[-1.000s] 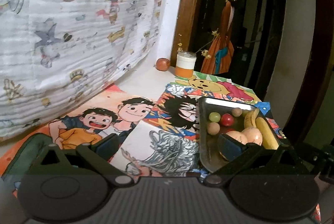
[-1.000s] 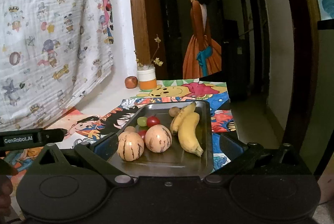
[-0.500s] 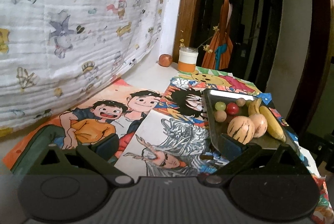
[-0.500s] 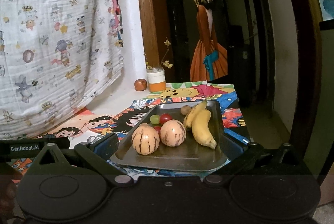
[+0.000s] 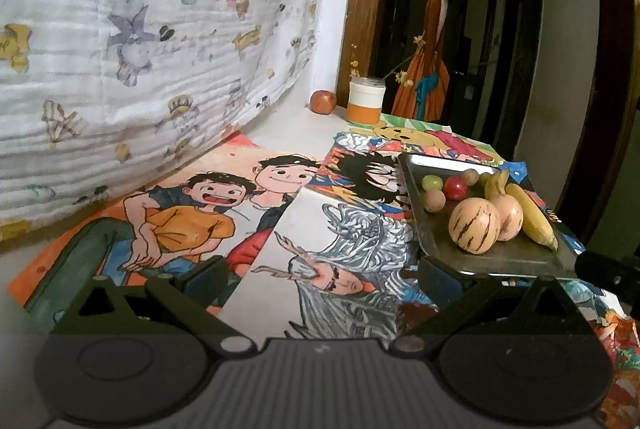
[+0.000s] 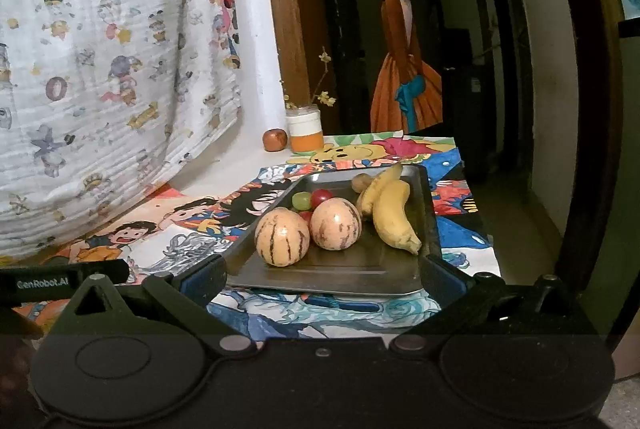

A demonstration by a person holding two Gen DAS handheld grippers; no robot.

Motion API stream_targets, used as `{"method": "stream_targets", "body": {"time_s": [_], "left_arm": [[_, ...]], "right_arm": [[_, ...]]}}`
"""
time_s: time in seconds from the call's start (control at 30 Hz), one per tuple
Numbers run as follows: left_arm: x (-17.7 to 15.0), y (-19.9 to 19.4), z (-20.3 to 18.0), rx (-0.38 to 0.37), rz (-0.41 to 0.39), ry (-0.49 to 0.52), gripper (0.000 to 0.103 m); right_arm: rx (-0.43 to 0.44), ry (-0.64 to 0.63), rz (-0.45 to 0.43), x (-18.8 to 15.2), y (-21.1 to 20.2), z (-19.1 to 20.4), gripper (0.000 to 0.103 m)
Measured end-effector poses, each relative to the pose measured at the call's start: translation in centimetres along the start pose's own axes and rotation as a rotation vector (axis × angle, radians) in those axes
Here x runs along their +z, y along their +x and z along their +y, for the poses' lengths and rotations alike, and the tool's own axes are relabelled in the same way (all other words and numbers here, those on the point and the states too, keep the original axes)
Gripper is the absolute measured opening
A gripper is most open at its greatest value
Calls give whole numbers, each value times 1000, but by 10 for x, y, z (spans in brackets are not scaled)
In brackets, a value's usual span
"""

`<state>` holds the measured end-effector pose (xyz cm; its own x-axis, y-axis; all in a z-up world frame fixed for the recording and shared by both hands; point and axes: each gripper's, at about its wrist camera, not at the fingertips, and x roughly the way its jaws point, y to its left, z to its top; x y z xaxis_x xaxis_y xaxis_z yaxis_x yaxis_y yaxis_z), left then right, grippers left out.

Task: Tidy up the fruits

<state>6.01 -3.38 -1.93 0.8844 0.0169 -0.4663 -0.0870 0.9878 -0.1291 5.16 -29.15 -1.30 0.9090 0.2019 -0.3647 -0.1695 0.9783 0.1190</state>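
A metal tray (image 6: 332, 269) (image 5: 516, 255) lies on cartoon posters and holds two striped melons (image 6: 282, 237) (image 5: 474, 225), two bananas (image 6: 394, 217) (image 5: 528, 217), a green grape (image 6: 301, 200) (image 5: 432, 183), a red cherry tomato (image 6: 321, 195) (image 5: 455, 187) and small brown fruits (image 5: 434, 200). My right gripper (image 6: 322, 277) is open and empty just before the tray's near edge. My left gripper (image 5: 320, 279) is open and empty over the posters, left of the tray.
A red-brown fruit (image 5: 323, 102) (image 6: 275, 140) and an orange-and-white jar (image 5: 366, 101) (image 6: 305, 131) with dried flowers stand at the back by the wooden frame. A printed white cloth (image 5: 140, 29) hangs along the left. The table edge drops off on the right.
Both grippers have drawn back from the tray and lowered; the tray now sits farther ahead in both views. Both stay open and empty.
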Motion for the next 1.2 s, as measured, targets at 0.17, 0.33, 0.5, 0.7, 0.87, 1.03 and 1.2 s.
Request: {"method": "stream_targets", "body": {"time_s": [0.17,0.33,0.5,0.7,0.87,1.03,1.2], "left_arm": [[-3,-3,1,-3,-1,8,103],[-6,-7,1,-13,-8,11,103],[-7,-10,2,-23,-16,17,103],[-11,-14,2,-26,-23,33,103],[-12,-16,3,-26,-28,40,103],[-15,-20,3,-39,-56,58,103],[-17,-26,1,-65,-99,77,103]], "right_arm": [[20,-9,-6,-1,-4,3,103],[42,-13,-8,-4,-8,3,103],[68,-24,-7,-8,-11,5,103],[71,-31,-5,-10,-12,6,103],[38,-52,1,-11,-11,8,103],[8,-91,-32,-14,-14,13,103],[-13,-116,-60,-19,-16,16,103]]}}
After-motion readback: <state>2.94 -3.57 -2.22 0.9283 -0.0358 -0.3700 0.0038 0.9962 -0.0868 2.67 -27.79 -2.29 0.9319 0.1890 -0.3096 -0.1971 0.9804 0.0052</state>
